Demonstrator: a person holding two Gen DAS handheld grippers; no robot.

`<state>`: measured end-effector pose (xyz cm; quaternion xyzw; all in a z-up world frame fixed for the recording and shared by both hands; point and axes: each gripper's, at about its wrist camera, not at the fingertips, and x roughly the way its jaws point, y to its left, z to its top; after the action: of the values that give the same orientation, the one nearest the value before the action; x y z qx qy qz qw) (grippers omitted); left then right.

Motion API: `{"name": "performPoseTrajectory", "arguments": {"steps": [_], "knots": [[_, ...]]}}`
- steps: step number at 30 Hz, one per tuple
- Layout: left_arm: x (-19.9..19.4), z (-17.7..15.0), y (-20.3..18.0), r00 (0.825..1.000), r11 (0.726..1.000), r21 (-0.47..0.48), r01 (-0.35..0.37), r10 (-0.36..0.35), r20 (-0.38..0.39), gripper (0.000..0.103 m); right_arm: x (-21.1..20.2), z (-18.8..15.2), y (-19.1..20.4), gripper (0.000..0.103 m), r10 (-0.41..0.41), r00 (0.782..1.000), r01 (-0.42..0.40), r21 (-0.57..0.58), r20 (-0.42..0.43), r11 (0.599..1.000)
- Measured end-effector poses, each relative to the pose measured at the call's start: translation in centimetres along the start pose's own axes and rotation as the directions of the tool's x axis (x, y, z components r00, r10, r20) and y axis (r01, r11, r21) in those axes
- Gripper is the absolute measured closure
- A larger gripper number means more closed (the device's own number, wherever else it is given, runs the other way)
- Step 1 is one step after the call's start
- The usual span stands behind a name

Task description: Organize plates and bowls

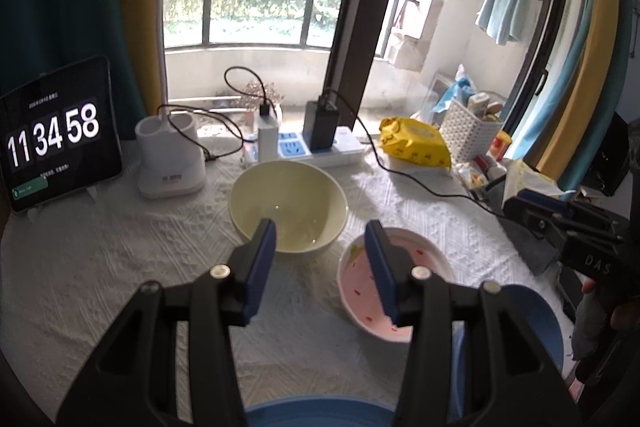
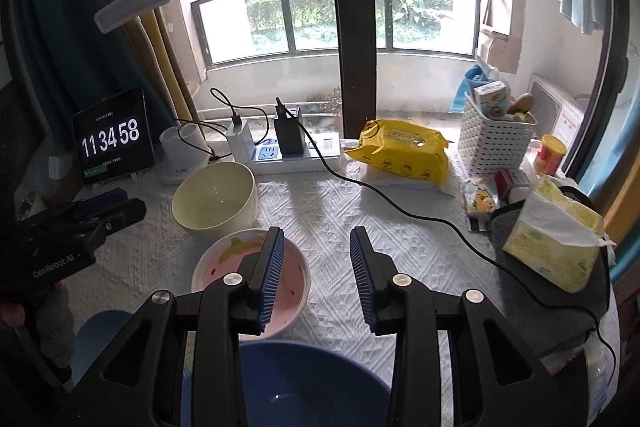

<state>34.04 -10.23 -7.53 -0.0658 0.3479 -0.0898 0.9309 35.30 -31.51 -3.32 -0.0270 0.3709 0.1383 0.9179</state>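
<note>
A pale yellow bowl (image 1: 288, 205) (image 2: 214, 199) sits on the white tablecloth. A smaller pink bowl (image 1: 416, 267) (image 2: 228, 263) with red specks stands right of it. A blue bowl (image 2: 312, 383) (image 1: 536, 323) sits nearest me, and a blue dish (image 1: 320, 415) (image 2: 100, 335) lies at the front left. My left gripper (image 1: 320, 233) is open and empty above the cloth between the yellow and pink bowls. My right gripper (image 2: 317, 241) is open and empty, above the blue bowl, just right of the pink bowl.
At the back stand a tablet clock (image 1: 56, 139), a white lamp base (image 1: 172, 163), a power strip with chargers (image 1: 308, 147), a yellow wipes pack (image 2: 404, 155) and a white basket (image 2: 496, 139). A black cable (image 2: 400, 207) crosses the cloth. A tissue pack (image 2: 556, 243) sits at right.
</note>
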Motion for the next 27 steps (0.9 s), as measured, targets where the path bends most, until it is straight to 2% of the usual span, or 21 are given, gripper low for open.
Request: {"name": "performPoseTrajectory", "arguments": {"steps": [7,17,27], "knots": [[2.5,-0.3,0.5,0.999,1.000,-0.009,-0.008,0.007,-0.045,0.055,2.9,0.4,-0.5,0.067,0.018,0.999,-0.017,0.021,-0.039,1.000],[5.0,-1.0,1.1,0.993,1.000,-0.025,0.009,-0.012,-0.115,0.055,7.3,0.1,-2.2,0.067,0.085,0.988,-0.065,0.151,-0.129,0.986],[5.6,-2.3,0.0,0.982,0.999,-0.012,0.053,-0.055,-0.182,0.055,8.9,-1.5,-1.2,0.067,0.116,0.970,-0.085,0.151,-0.212,0.985]]}}
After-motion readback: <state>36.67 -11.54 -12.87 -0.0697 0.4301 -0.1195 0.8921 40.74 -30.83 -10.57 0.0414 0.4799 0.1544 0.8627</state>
